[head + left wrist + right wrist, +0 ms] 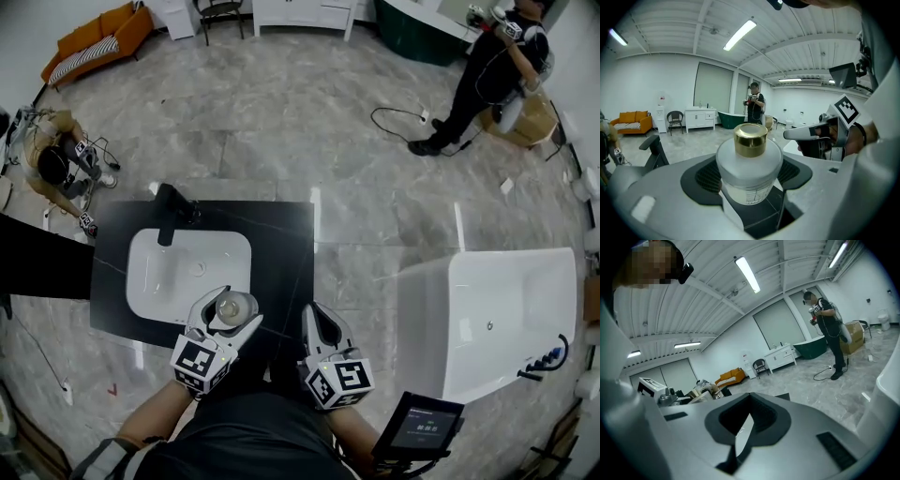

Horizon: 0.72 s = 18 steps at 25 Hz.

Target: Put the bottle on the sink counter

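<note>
A frosted white bottle (234, 307) with a gold cap (750, 139) stands upright between the jaws of my left gripper (230, 309), which is shut on its body (749, 176). It is over the front of the black sink counter (281, 244), just right of the white basin's (187, 267) near corner. Whether its base touches the counter is hidden. My right gripper (320, 317) hovers by the counter's front right part, shut and empty, with its pads together (750, 425). It also shows at the right of the left gripper view (806, 133).
A black faucet (170, 212) rises behind the basin. A white bathtub (497, 309) stands to the right, and a dark tablet screen (427, 427) is near my right elbow. One person crouches at the left (52, 159) and another stands at the far right (487, 66). A cable (394, 117) lies on the floor.
</note>
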### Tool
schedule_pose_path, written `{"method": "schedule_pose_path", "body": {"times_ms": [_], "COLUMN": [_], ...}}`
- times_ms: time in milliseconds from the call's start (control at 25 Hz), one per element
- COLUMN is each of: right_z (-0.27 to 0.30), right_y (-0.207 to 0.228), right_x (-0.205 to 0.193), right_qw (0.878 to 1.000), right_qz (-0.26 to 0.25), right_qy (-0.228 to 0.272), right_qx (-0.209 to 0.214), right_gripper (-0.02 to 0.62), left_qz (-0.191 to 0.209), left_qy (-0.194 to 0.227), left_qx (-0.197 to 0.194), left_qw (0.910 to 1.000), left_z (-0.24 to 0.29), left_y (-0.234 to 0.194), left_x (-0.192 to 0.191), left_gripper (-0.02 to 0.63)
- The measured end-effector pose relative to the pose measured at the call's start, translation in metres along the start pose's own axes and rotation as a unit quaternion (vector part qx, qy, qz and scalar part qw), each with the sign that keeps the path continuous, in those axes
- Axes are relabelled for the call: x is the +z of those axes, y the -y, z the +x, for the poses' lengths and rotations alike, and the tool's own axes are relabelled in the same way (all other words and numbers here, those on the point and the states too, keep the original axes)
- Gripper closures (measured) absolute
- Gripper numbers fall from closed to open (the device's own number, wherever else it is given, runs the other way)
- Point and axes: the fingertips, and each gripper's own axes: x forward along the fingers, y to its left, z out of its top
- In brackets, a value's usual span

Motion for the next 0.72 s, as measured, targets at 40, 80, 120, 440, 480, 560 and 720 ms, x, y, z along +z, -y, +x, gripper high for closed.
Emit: {"method": "schedule_pose_path", "body": {"times_ms": [40,80,120,440,480,560,720], "right_z": [0.003,0.005,0.008,0.027,0.029,0.031,0.037], "right_y": [0.003,0.005,0.008,0.039,0.043,0.051,0.059], "right_x": [0.002,0.003,0.004,-0.003,-0.002,-0.003,-0.001], "right_qw": [1.000,1.000,1.000,0.998,0.998,0.998,0.997], "right_qz": [0.003,0.004,0.004,0.019,0.020,0.021,-0.004], "right_qy": [0.003,0.005,0.007,0.007,0.007,0.007,0.009], "right_qx": [-0.007,-0.013,-0.018,-0.055,-0.059,-0.066,-0.077], "right_gripper": [0.600,0.600,0.600,0.600,0.600,0.600,0.600], "left_qz": [0.006,0.012,0.017,0.043,0.044,0.047,0.052], "left_qy": [-0.002,-0.003,-0.003,-0.016,-0.016,-0.015,-0.018], "left_qx": [-0.004,-0.006,-0.008,-0.017,-0.018,-0.021,-0.024], "left_qw": [1.0000,0.9999,0.9998,0.9988,0.9987,0.9986,0.9982], "left_z": [0.005,0.011,0.016,0.074,0.080,0.092,0.117], "left_y": [-0.004,-0.008,-0.012,-0.037,-0.038,-0.040,-0.048], "left_x": [0.002,0.003,0.004,0.003,0.005,0.005,0.001], "left_gripper": [0.268,0.268,0.268,0.268,0.268,0.268,0.268]}}
